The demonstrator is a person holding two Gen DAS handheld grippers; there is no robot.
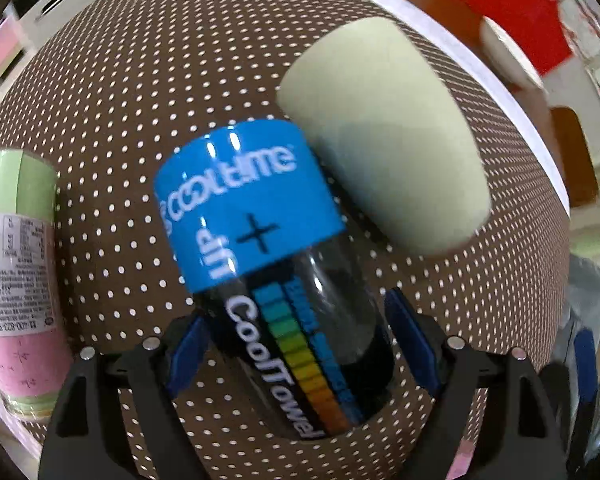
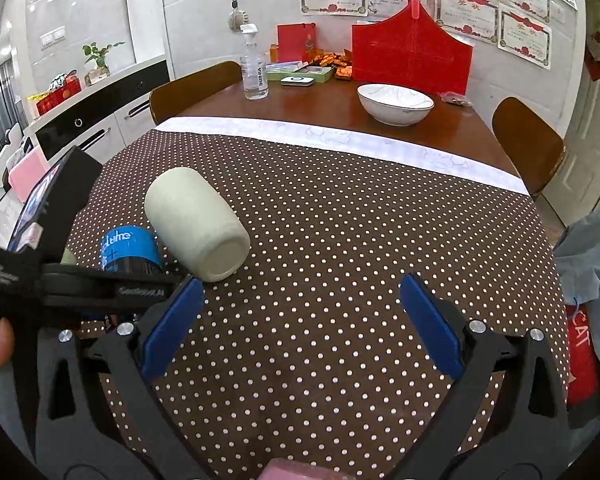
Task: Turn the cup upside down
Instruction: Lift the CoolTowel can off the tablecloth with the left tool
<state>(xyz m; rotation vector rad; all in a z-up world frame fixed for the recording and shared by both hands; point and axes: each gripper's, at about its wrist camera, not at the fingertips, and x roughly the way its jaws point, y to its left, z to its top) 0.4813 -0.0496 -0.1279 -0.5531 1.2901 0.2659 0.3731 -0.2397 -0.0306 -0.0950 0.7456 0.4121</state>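
Observation:
A pale green cup [image 1: 384,136] lies on its side on the brown polka-dot tablecloth [image 1: 140,100]; in the right wrist view [image 2: 198,222] its flat end faces me. A blue-labelled clear bottle [image 1: 268,248] lies on its side against it, also seen in the right wrist view [image 2: 130,250]. My left gripper [image 1: 296,344] is open with its blue pads on either side of the bottle's lower end, not pressing it. My right gripper [image 2: 300,324] is open and empty over the cloth, to the right of the cup.
A green and pink can [image 1: 16,272] lies at the left. On the bare wooden table beyond the cloth stand a white bowl [image 2: 395,103], a spray bottle [image 2: 254,68] and a red paper bag [image 2: 410,54]. Wooden chairs [image 2: 528,144] stand at the sides.

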